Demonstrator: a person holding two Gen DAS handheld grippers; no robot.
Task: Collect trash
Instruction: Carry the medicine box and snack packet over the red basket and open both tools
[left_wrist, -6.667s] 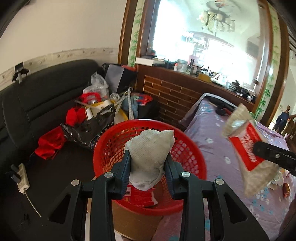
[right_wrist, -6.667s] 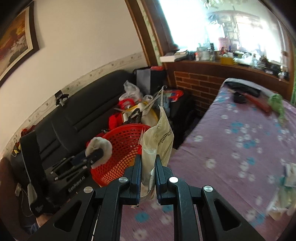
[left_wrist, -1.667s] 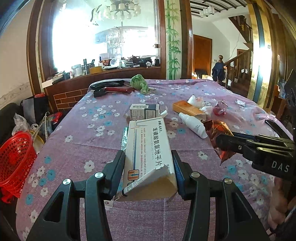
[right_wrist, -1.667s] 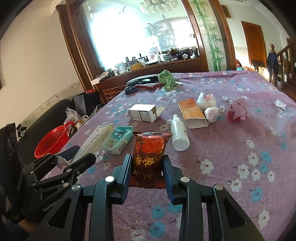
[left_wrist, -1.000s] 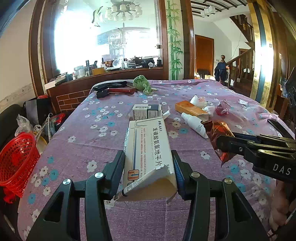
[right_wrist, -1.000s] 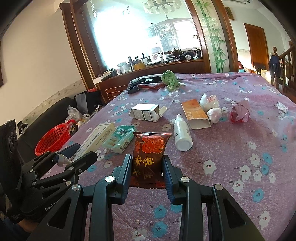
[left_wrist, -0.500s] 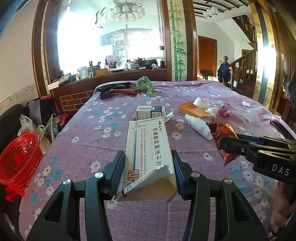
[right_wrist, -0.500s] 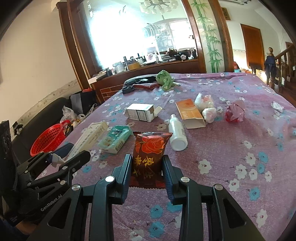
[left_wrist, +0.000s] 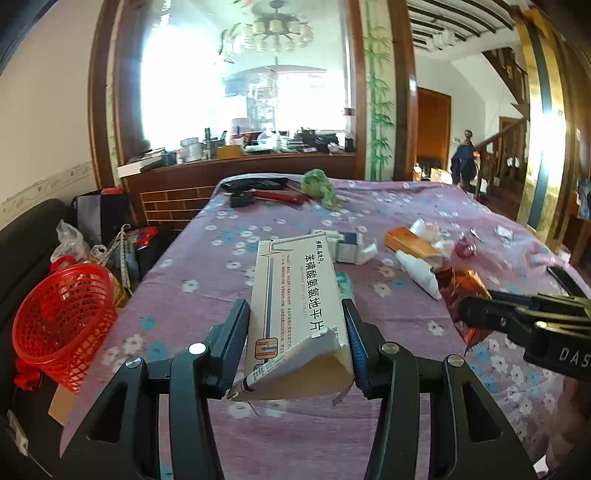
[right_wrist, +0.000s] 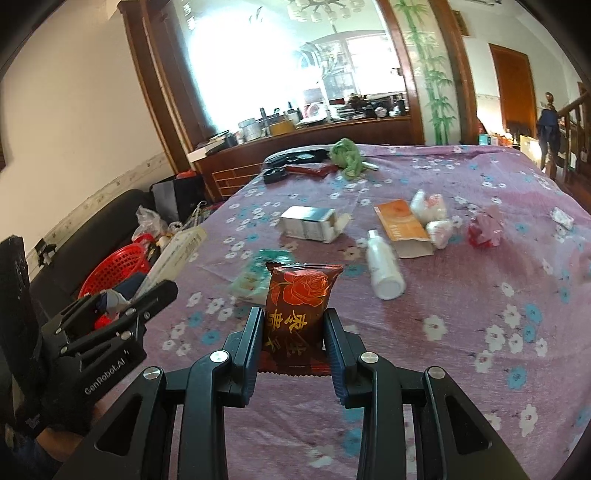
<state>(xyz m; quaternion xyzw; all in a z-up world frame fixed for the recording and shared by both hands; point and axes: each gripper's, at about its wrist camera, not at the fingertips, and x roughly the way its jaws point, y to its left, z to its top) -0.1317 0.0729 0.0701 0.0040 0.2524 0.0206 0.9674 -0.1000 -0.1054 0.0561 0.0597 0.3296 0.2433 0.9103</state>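
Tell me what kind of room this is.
Probably a living or dining room in a home: a table under a flowered cloth, a black sofa beside it, a chandelier overhead and a staircase behind.

Several seconds ago we hold a grey cloth and a pale bag over the red basket (left_wrist: 62, 325); now our left gripper (left_wrist: 297, 325) clamps a white medicine box (left_wrist: 295, 295) and our right gripper (right_wrist: 293, 332) a brown rose-printed packet (right_wrist: 299, 299). In the last moments both lift off the purple tablecloth (right_wrist: 461, 314) and the views swing towards the basket.
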